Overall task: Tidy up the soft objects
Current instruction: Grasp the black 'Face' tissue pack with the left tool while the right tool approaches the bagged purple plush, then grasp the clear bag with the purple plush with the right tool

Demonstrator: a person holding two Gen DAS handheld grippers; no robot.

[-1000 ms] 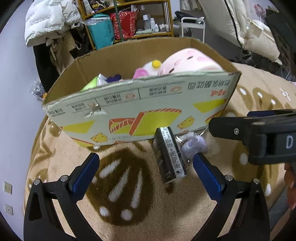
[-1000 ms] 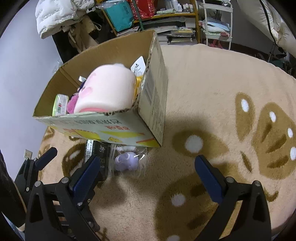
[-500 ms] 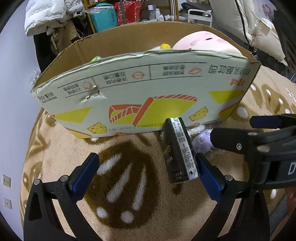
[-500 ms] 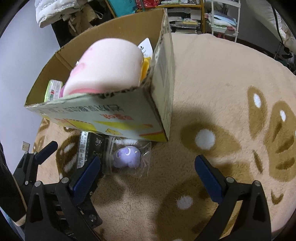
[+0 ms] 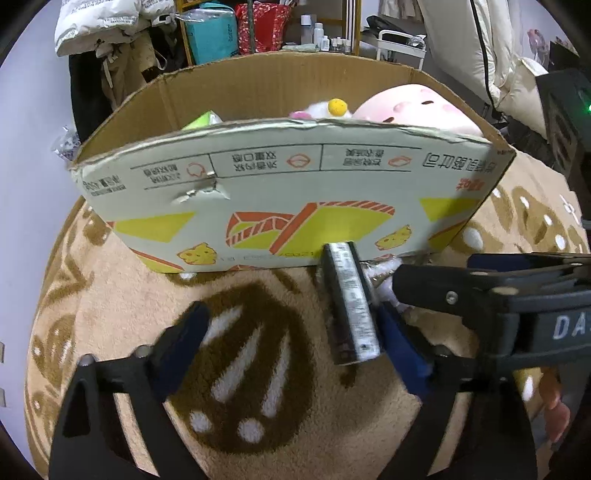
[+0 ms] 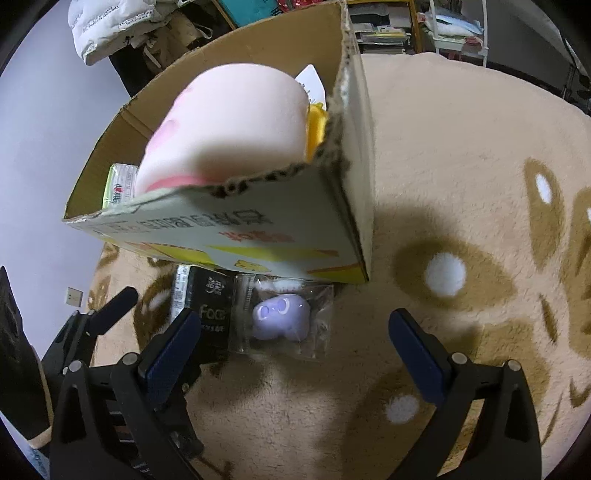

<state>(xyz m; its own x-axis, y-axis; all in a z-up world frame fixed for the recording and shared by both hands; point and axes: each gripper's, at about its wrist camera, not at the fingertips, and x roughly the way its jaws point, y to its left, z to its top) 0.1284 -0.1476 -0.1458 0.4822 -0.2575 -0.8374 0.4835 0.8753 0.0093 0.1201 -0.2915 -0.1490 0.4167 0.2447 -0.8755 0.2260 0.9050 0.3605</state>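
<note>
A cardboard box [image 5: 288, 206] [image 6: 343, 155] stands on the rug and holds a big pink plush [image 6: 225, 125] [image 5: 413, 110], a small white and yellow toy [image 5: 332, 108] and a green pack [image 6: 120, 184]. In front of the box lie a black pack [image 5: 351, 306] [image 6: 207, 302] and a purple soft toy in a clear bag [image 6: 282, 317]. My left gripper [image 5: 291, 343] is open, its right finger beside the black pack. My right gripper [image 6: 295, 347] is open, low over the purple toy; it shows at the right of the left wrist view [image 5: 498, 291].
The tan rug [image 6: 461, 184] with brown and white patterns stretches to the right. Behind the box are shelves [image 5: 280, 33], a white jacket [image 5: 103, 22] and a white cart [image 5: 399, 44]. A wall [image 6: 44, 129] is at the left.
Both grippers have moved forward and lower toward the items in front of the box. The black pack now lies inside the left gripper's opening, next to its right finger.
</note>
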